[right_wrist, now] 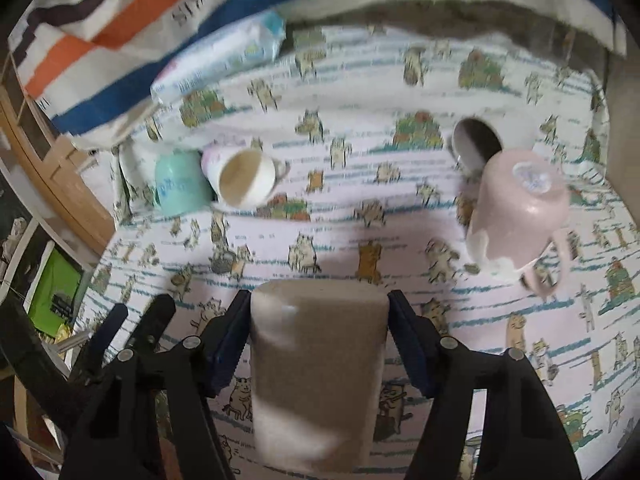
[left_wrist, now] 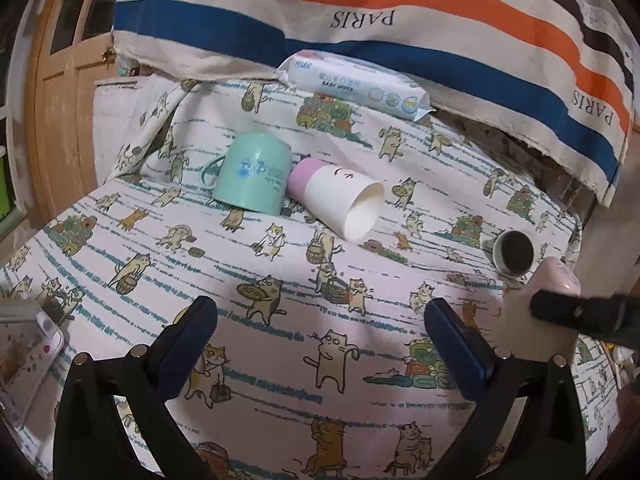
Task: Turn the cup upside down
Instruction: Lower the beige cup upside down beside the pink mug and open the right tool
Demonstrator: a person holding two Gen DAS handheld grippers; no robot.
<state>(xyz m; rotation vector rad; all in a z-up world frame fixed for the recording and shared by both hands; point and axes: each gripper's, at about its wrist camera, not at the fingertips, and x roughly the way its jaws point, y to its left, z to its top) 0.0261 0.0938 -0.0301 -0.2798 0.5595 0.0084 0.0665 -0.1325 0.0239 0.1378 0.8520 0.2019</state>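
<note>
My right gripper (right_wrist: 319,304) is shut on a beige cup (right_wrist: 316,368) and holds it above the cat-print cloth (right_wrist: 360,216); its end faces away from the camera. A pink mug (right_wrist: 520,216) stands upside down at the right; its edge shows in the left wrist view (left_wrist: 554,276). My left gripper (left_wrist: 320,316) is open and empty over the cloth (left_wrist: 300,280). A white and purple cup (left_wrist: 340,200) lies on its side, also seen from the right wrist (right_wrist: 244,176). A teal mug (left_wrist: 254,174) stands upside down beside it.
A small white cup with a dark inside (left_wrist: 513,254) lies on its side near the pink mug, also in the right wrist view (right_wrist: 476,144). A pack of wipes (left_wrist: 356,84) lies at the back under a striped PARIS cloth (left_wrist: 400,12). A wooden door (left_wrist: 64,80) stands at the left.
</note>
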